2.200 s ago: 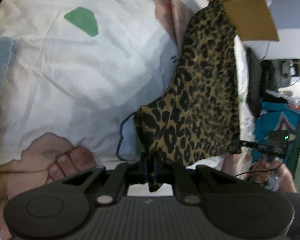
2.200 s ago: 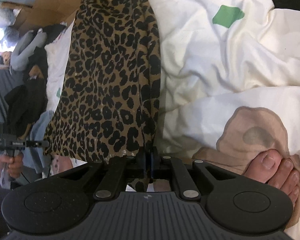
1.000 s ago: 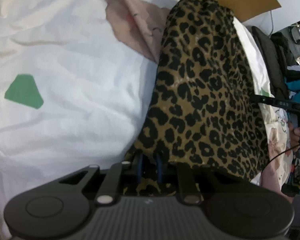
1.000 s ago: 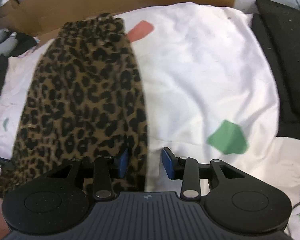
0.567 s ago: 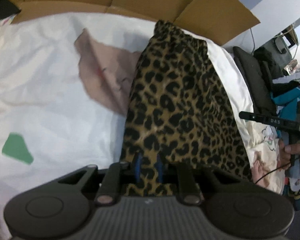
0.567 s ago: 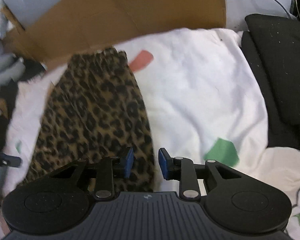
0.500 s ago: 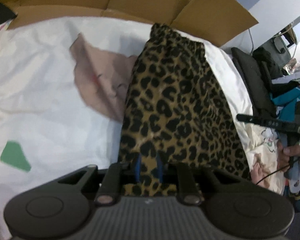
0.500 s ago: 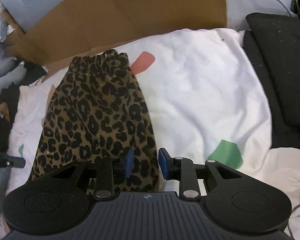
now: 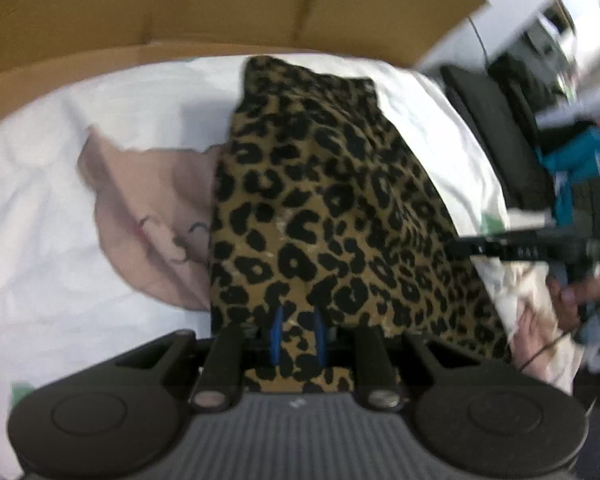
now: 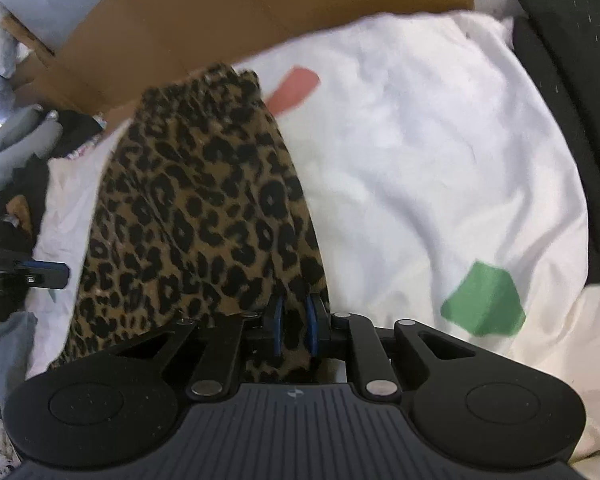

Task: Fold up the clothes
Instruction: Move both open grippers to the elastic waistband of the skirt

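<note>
A leopard-print garment (image 9: 332,208) lies lengthwise on a white printed bedsheet (image 9: 60,248), its gathered waistband at the far end by the cardboard. My left gripper (image 9: 298,334) is shut on the garment's near left corner. My right gripper (image 10: 294,326) is shut on the near right corner of the same garment (image 10: 196,216). The right gripper also shows at the right edge of the left wrist view (image 9: 540,246), and the left one at the left edge of the right wrist view (image 10: 28,274).
A brown cardboard sheet (image 9: 220,8) stands behind the bed. Black cushions (image 10: 572,80) lie at the right. A pile of clothes (image 10: 16,152) sits at the left. The sheet (image 10: 440,160) has pink, green and red prints.
Both grippers have swung up and forward from the foot end toward the waistband. The right gripper opened about a second ago and has closed on the garment's edge again.
</note>
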Available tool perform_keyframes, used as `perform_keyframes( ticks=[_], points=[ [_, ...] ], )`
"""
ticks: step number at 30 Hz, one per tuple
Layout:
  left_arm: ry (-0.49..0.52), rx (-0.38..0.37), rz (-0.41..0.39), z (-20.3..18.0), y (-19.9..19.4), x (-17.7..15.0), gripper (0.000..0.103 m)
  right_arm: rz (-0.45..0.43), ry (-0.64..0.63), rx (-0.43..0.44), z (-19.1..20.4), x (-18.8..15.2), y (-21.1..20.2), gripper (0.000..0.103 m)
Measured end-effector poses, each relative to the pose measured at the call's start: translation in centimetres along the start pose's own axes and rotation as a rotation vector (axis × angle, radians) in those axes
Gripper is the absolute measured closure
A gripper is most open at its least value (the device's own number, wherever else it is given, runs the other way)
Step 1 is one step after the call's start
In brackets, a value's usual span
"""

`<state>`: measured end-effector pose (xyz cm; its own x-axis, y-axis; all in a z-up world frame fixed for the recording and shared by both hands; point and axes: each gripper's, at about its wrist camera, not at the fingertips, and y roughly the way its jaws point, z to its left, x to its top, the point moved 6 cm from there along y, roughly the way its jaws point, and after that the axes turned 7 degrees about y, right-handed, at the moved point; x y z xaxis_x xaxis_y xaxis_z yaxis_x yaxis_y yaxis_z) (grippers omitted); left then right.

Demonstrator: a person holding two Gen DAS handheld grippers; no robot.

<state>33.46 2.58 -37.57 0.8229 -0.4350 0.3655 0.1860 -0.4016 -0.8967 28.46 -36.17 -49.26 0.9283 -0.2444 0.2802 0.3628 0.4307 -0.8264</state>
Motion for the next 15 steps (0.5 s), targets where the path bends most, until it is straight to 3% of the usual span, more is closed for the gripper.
perform_keyframes(
  ticks=[2, 6, 7, 8, 12, 15],
  points=[
    [0.001, -0.005, -0.004, -0.1, 0.5, 0.7, 0.086, 0.006, 0.026, 0.018, -0.3, -0.1, 0.1, 0.09],
    [-0.032, -0.01, -0.092, -0.3, 1.6, 1.7, 0.086, 0.006, 0.05, 0.055, -0.4, -0.1, -0.1, 0.094],
    [-0.035, 0.002, -0.105, -0.2, 1.7, 1.9, 0.086, 0.005, 0.05, 0.059, -0.5, -0.1, -0.2, 0.102],
    [-0.044, 0.014, -0.115, -0.1, 1.8, 2.2, 0.087, 0.004, 0.047, 0.061, -0.4, -0.1, -0.3, 0.103],
    [-0.122, -0.016, -0.148, 0.5, 1.5, 3.1, 0.087, -0.007, 0.046, 0.065, -0.4, -0.1, -0.8, 0.103],
    [-0.124, -0.009, -0.147, 0.6, 1.8, 3.1, 0.087, -0.014, 0.062, 0.047, -0.8, -0.4, -1.1, 0.103]
  ],
)
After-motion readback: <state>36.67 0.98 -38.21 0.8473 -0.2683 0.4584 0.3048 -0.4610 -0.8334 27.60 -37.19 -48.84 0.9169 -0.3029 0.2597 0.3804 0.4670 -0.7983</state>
